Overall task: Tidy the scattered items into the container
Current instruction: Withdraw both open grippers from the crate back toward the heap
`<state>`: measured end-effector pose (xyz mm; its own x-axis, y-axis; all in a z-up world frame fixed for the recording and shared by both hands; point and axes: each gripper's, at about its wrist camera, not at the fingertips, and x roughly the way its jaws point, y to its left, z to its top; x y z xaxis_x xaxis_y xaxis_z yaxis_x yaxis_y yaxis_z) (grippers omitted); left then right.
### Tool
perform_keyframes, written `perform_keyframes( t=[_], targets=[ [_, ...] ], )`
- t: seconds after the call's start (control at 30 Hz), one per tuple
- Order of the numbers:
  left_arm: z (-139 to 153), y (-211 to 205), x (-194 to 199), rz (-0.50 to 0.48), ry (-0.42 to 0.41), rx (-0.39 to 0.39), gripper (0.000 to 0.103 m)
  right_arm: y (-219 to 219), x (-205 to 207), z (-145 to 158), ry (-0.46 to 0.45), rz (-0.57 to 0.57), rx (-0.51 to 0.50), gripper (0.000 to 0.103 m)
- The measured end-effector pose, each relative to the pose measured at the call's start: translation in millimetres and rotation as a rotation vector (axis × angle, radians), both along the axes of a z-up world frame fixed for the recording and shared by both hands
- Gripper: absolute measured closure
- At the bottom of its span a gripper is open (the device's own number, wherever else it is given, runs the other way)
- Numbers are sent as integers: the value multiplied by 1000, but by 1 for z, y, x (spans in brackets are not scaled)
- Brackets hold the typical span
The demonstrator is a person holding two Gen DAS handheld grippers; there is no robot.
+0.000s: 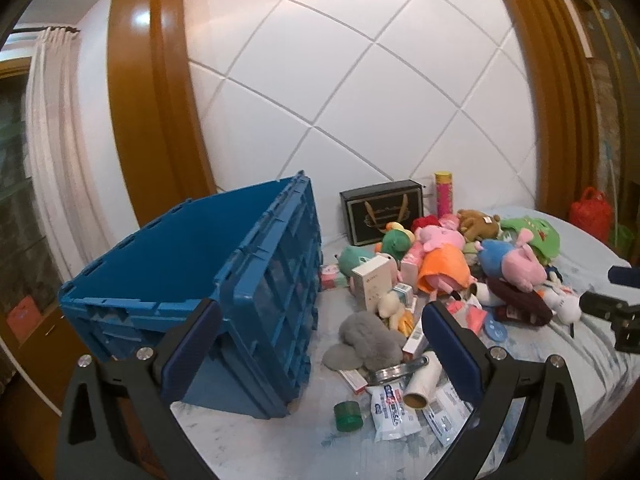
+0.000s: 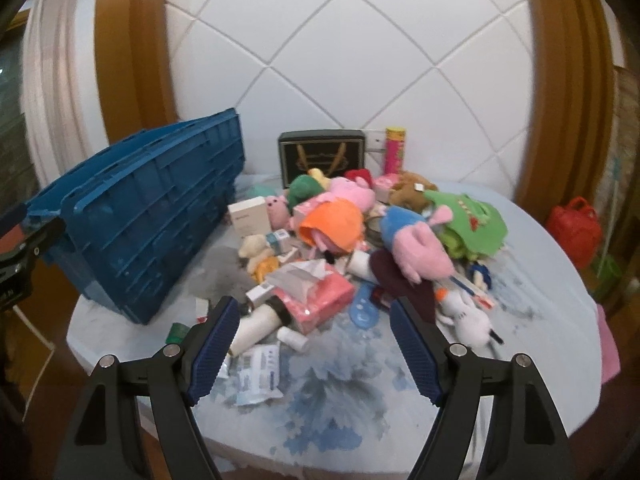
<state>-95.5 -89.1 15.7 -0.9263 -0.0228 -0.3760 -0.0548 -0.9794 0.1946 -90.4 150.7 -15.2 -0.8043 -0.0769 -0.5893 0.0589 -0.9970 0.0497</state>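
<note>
Left claw (image 1: 320, 344): released, nothing between its blue pads, hanging over the near edge of the worktop (image 1: 248, 436) just beside the crate.
Right claw (image 2: 314, 346): released too, empty, above the near side of the pile.
Crate (image 1: 192, 276): blue, tilted, on the worktop's left side.
Pile: soft toys, boxes and packets heaped right of the crate; pink pig toy (image 2: 416, 248) on top, pink tissue pack (image 2: 320, 296) nearer.
Green cap (image 1: 348, 416): alone, near the crate's front corner.
</note>
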Motion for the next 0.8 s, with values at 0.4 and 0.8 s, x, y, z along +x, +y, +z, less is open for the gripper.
perform_keyframes(
  t=[0.4, 0.8],
  targets=[
    [-14, 17, -5, -58, -21, -23, 1, 47, 27, -17, -21, -133, -8, 25],
    [-56, 72, -42, -96, -97, -16, 1, 131, 7, -34, -57, -187, 28, 25]
  ],
)
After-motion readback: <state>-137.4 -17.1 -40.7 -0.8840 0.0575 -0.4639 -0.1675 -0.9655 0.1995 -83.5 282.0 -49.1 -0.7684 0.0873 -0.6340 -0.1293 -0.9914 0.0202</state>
